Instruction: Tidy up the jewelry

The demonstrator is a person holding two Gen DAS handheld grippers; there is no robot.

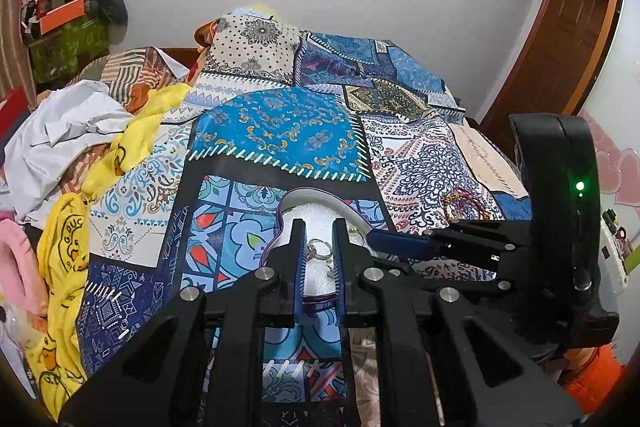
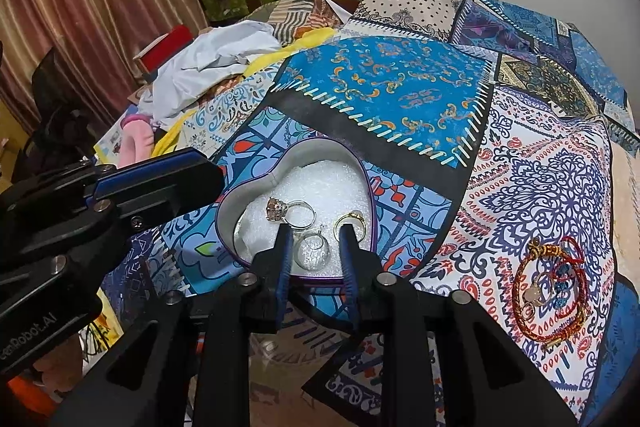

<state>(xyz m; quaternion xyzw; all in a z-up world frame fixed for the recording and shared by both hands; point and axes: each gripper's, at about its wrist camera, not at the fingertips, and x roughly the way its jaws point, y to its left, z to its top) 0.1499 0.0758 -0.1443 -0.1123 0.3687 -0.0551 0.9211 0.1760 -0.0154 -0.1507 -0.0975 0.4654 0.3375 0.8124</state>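
Heart-shaped tin (image 2: pixel 256 187), open, purple rim, pale inner wall, lined with white foam padding (image 2: pixel 320 179); sits centre frame in the right wrist view, on a patchwork bedspread (image 2: pixel 384 83) covering the bed.

Contents of the tin, three rings on the foam:
- Silver ring with large pale stone (image 2: pixel 290 211), left of centre.
- Gold ring (image 2: pixel 352 221), right of centre.
- Plain silver ring (image 2: pixel 314 247), nearest the lower edge.

Right tool (image 2: pixel 316 233): jaws released, straddling the plain silver ring without pressing it; possibly just clear of it, the view being steep.

Left tool (image 1: pixel 318 251): jaws narrowly parted over the tin, the stone ring seen between them, not gripped.

Outside the tin: red and gold corded bracelets (image 2: pixel 548 291), coiled on the bedspread, lower right, well apart from the tin.

Upper left: crumpled white cloth (image 2: pixel 216 59).
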